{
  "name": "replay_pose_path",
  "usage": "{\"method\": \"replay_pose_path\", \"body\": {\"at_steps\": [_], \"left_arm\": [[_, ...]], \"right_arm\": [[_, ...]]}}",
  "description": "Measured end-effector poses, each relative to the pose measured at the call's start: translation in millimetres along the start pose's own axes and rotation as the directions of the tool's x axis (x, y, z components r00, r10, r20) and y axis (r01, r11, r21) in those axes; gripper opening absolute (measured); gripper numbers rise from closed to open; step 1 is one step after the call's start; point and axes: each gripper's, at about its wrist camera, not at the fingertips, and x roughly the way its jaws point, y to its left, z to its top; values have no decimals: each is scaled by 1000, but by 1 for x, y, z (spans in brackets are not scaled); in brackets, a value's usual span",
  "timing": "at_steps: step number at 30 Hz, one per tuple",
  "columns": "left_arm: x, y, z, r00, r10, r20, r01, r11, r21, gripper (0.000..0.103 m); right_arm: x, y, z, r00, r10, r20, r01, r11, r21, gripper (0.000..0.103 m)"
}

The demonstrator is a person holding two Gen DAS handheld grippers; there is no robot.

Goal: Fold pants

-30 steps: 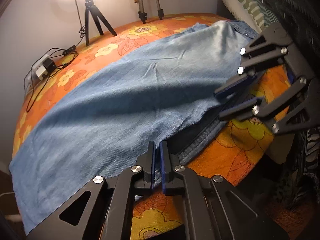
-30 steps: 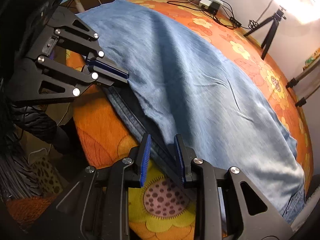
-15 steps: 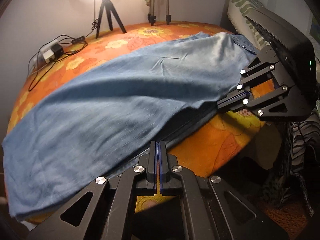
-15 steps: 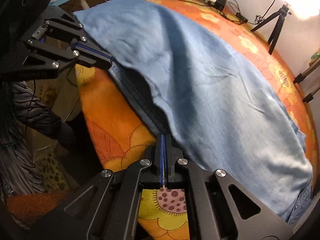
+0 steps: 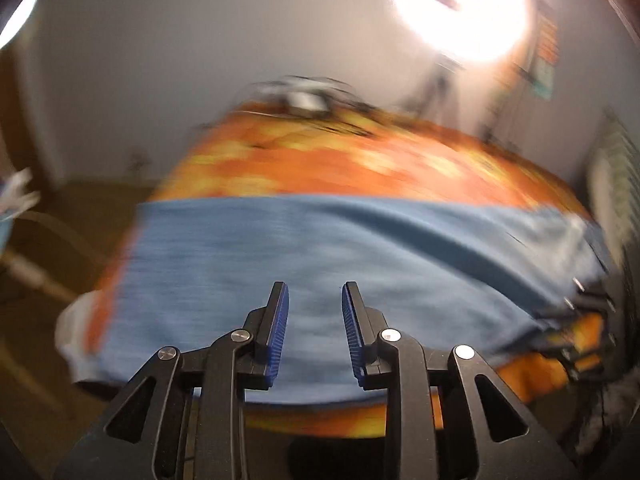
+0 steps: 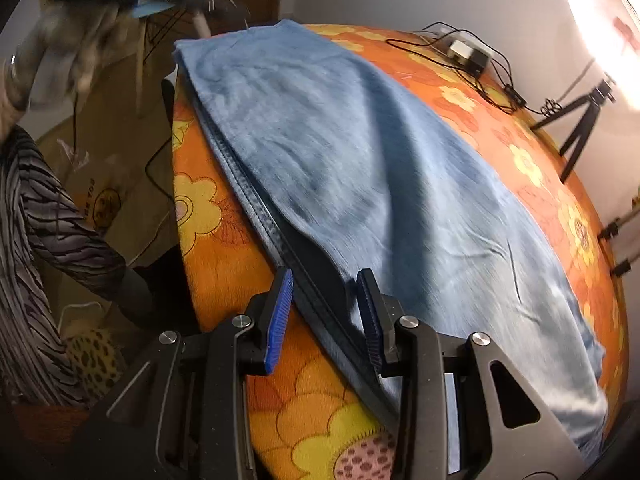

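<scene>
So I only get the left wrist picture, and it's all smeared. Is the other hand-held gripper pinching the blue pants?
Observer: No. The right hand-held gripper is open. Its fingers sit on either side of the dark near edge of the pants without closing on it.
Visitor: And that whitish blob at the far end of the bed?
Observer: It's a small power box with black cables, lying on the orange flowered bed cover.
Visitor: What's under the bright lamp?
Observer: A black tripod, at the far edge of the cover beside the wall.
</scene>
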Motion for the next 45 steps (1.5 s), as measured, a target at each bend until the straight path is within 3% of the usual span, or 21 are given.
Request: {"method": "replay_pose_path", "body": {"at_steps": [1, 3, 5, 7, 10, 13, 16, 22, 26, 33, 34, 36, 38, 43, 45], "left_arm": [[-9, 31, 2, 998, 56, 14, -55, 995, -78, 28], [-21, 76, -3, 995, 100, 10, -96, 976, -196, 36], [-31, 110, -14, 990, 139, 7, -131, 945, -299, 36], [-32, 138, -28, 991, 130, -11, -124, 911, -393, 36], [-16, 155, -46, 996, 55, -66, -79, 880, -467, 36], [8, 157, -57, 988, 21, -154, -94, 869, -486, 36], [22, 155, -60, 980, 3, -198, -106, 850, -515, 45], [18, 155, -65, 977, 34, -213, -147, 827, -543, 45], [8, 148, -54, 983, 80, -165, -154, 849, -505, 45], [32, 143, -52, 977, 48, -208, -147, 858, -493, 44], [32, 145, -53, 979, 45, -200, -141, 856, -497, 42], [32, 148, -54, 979, 57, -197, -150, 852, -501, 20], [33, 153, -57, 977, 74, -198, -167, 845, -508, 9], [23, 156, -55, 981, 110, -162, -179, 839, -514, 6], [19, 155, -53, 982, 118, -150, -179, 843, -507, 6]], "right_arm": [[2, 1, 1, 1000, -3, -2, 3, 1000, -6, 35], [3, -1, 2, 1000, -1, -3, 0, 1000, -7, 35], [4, -3, 4, 1000, 1, 0, -1, 1000, -4, 35], [6, -4, 7, 1000, 6, 2, -6, 1000, -5, 29], [10, -3, 10, 1000, 14, -10, -14, 1000, -14, 22], [14, -2, 10, 1000, 16, -20, -17, 1000, -19, 19], [15, -5, 11, 999, 23, -23, -23, 1000, -7, 19], [14, -6, 8, 999, 25, -28, -25, 1000, -2, 18], [11, -8, 4, 999, 39, -24, -39, 999, -1, 18], [16, -1, 12, 1000, 6, -4, -6, 1000, -24, 18], [17, 0, 14, 1000, 5, -1, -5, 1000, -28, 18], [20, 1, 16, 1000, 5, -6, -5, 999, -36, 17], [22, 2, 17, 1000, 0, -4, -1, 999, -37, 6], [8, -20, 18, 992, 121, 32, -124, 987, 106, 3], [2, -24, 18, 992, 114, 44, -119, 987, 113, 3]]}}
